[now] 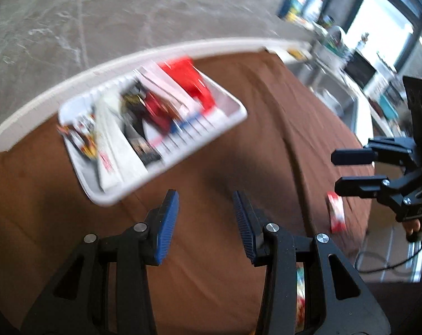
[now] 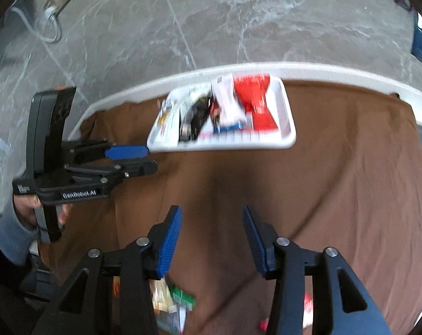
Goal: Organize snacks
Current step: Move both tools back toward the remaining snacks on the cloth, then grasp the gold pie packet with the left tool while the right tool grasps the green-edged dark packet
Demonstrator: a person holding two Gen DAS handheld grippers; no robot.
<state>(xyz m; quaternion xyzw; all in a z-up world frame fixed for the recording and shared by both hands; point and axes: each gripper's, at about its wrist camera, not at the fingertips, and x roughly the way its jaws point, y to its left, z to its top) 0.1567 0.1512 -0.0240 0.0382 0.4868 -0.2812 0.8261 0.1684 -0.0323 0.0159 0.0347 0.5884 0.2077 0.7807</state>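
Left gripper (image 1: 205,223) hanging open, gripping nothing; white tray (image 1: 227,122) sitting ahead holding snack packets (image 1: 155,103); right gripper (image 2: 211,237) gaping empty; loose packet (image 1: 336,215) lying nearby; blur is suggesting haste, risking a mistimed grab

Both tools are black plastic frames with triangular cut-outs, round silver screws at the pivots and ribbed blue pads lining the jaws. The left gripper (image 2: 144,159) has a boxy black housing behind it and white "GenRobot.AI" lettering on its side. The left hand (image 2: 33,212) beneath that lettering shows bare skin and a grey-blue sleeve (image 2: 8,237).
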